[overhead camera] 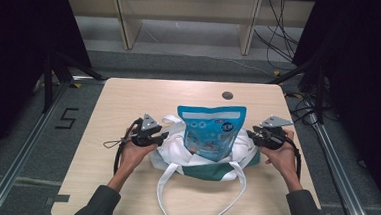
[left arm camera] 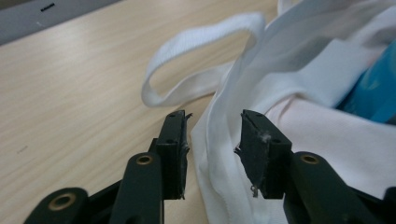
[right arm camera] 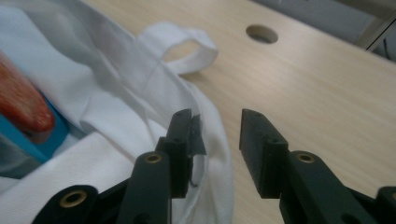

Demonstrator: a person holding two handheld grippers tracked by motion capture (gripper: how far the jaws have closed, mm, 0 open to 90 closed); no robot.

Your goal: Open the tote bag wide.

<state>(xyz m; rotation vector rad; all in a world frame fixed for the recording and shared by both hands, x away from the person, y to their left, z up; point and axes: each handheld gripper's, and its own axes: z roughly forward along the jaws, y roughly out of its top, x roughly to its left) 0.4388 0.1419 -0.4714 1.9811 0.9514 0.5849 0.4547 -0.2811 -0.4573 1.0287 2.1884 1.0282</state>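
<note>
High view shows a white tote bag [overhead camera: 195, 155] lying mid-table [overhead camera: 129, 98] with a blue snack pouch [overhead camera: 211, 131] standing in its mouth. The left gripper [left arm camera: 212, 147] has its jaws apart astride the bag's rim; the right gripper [right arm camera: 217, 149] is parted too, the rim just beside one jaw. Judging by this, the step is seizing both edges; next, each must close squarely on cloth.
</note>
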